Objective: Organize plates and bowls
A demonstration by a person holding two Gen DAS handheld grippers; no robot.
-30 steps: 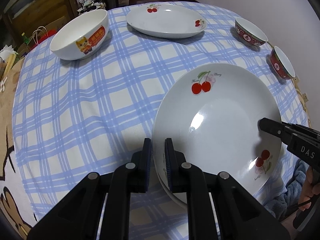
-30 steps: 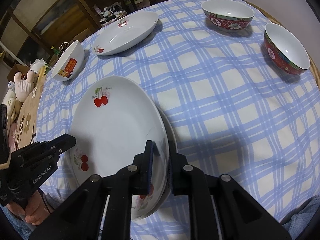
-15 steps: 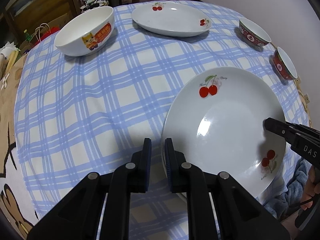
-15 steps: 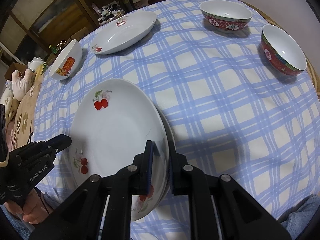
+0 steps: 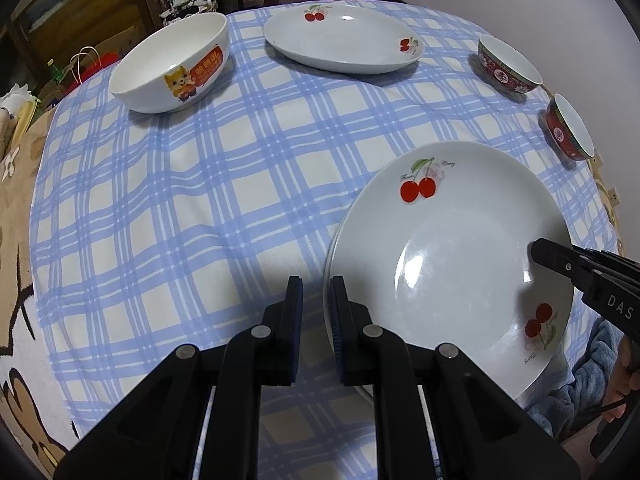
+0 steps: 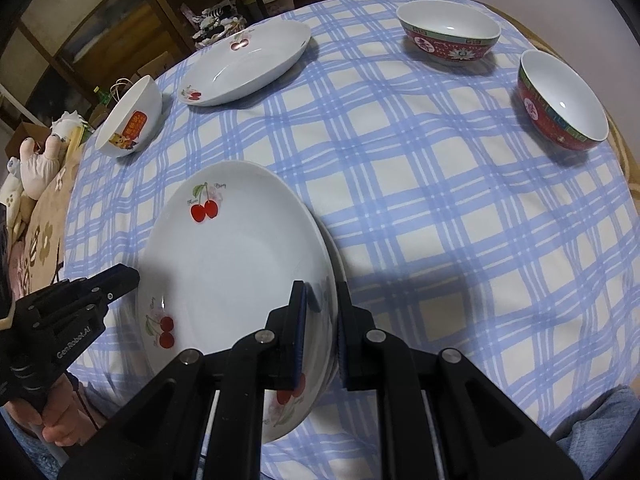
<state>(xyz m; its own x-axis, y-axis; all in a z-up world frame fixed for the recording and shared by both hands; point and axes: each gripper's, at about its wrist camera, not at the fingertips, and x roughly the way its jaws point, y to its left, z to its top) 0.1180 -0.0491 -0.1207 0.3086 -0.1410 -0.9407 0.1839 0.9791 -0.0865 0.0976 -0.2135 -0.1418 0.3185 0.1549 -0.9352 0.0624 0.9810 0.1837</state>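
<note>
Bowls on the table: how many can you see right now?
3. White cartoon bowl at the far left; two red patterned bowls, one far right, the other nearer along the right edge. None seem hidden.

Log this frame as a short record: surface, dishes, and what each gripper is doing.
surface: blue checked tablecloth
near plate: cherry plate, seemingly atop another plate
far plate: second cherry plate
bowls: white cartoon bowl; two red bowls
right gripper: clamped on near plate's rim
left gripper: nearly closed, beside the plate's edge, holding nothing
</note>
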